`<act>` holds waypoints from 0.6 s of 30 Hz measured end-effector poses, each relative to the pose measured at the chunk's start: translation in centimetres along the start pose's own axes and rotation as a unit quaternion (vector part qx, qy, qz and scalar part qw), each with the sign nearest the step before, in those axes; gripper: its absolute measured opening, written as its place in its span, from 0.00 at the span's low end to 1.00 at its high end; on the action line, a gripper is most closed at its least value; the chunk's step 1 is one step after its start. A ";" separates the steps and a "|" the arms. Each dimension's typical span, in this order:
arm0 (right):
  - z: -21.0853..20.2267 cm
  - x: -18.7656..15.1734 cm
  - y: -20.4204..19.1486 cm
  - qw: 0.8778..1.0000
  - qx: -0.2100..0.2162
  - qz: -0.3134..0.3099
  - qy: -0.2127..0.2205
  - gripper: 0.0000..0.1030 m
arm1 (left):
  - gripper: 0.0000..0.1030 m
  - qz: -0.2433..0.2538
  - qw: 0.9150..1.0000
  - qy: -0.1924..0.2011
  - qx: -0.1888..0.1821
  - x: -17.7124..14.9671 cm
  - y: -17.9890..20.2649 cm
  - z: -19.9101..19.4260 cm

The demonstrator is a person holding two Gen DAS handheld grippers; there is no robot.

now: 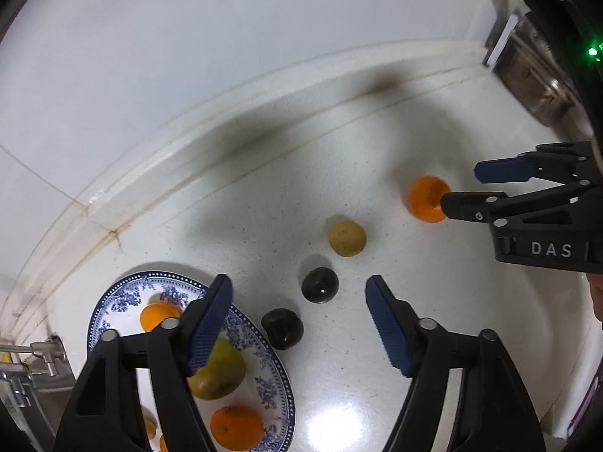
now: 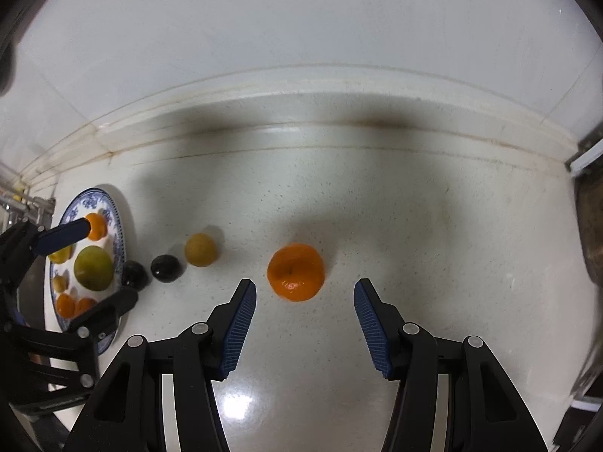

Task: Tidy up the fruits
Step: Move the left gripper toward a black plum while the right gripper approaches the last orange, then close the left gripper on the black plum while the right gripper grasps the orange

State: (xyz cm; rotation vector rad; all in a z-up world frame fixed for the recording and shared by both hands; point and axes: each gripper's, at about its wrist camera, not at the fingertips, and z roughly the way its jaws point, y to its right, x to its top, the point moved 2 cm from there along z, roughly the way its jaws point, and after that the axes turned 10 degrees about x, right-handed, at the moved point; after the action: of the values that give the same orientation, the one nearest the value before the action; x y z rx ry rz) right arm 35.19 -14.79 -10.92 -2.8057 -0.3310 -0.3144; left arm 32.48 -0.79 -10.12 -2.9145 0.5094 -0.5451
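Note:
A blue-and-white plate (image 1: 113, 293) on the white counter holds a yellow-green fruit (image 1: 222, 373) and several small oranges (image 1: 236, 427). Beside its rim lie two dark round fruits (image 1: 282, 328) (image 1: 319, 285), then a yellow-brown fruit (image 1: 346, 238) and a loose orange (image 2: 296, 272). My left gripper (image 1: 297, 282) hangs open over the plate's edge and the dark fruits, its pads touching nothing. My right gripper (image 2: 305, 286) is open just above the loose orange, which shows between the fingertips without being pressed. In the left wrist view the right gripper (image 1: 461, 185) stands next to that orange (image 1: 427, 199).
A raised white ledge and tiled wall (image 2: 301, 37) bound the counter at the back. A metal tap and sink (image 1: 41, 354) sit left of the plate. A metal appliance (image 1: 535, 75) stands at the far right. Bare counter (image 2: 452, 245) lies right of the orange.

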 end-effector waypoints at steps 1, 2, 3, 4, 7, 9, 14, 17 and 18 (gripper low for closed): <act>0.3 0.1 0.2 1.000 -0.002 0.004 -0.005 0.54 | 0.63 -0.001 1.000 -0.005 -0.002 0.1 -0.1 0.3; 0.5 0.2 0.3 1.000 -0.005 0.006 -0.008 0.54 | 0.61 -0.002 1.000 -0.010 -0.003 0.1 -0.1 0.6; 0.8 0.3 0.4 1.000 -0.008 0.008 -0.011 0.54 | 0.60 -0.002 1.000 -0.014 -0.004 0.1 0.0 0.8; 1.0 0.3 0.5 1.000 -0.010 0.012 -0.013 0.54 | 0.59 0.000 1.000 -0.017 -0.004 0.2 0.0 1.0; 1.5 0.6 0.7 1.000 -0.013 0.021 -0.019 0.54 | 0.58 0.007 1.000 -0.029 -0.005 0.4 0.4 1.6; 1.7 0.7 0.8 0.999 -0.003 0.026 -0.020 0.54 | 0.55 0.015 0.999 -0.035 -0.008 0.5 0.8 1.7; 1.7 1.1 0.6 0.999 0.004 0.029 -0.024 0.54 | 0.46 0.023 0.998 -0.047 -0.017 0.7 1.6 2.4; 1.8 1.1 0.4 0.999 0.010 0.027 -0.030 0.54 | 0.39 0.030 0.998 -0.054 -0.017 1.0 2.0 3.1; 1.8 1.1 0.2 0.999 0.013 0.026 -0.033 0.54 | 0.38 0.031 0.998 -0.056 -0.017 1.0 2.2 3.3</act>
State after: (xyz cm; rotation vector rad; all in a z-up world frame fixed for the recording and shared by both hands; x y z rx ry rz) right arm 36.63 -14.23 -12.40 -2.7986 -0.2733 -0.2053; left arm 33.98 -2.95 -13.25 -2.9286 0.5982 -0.3650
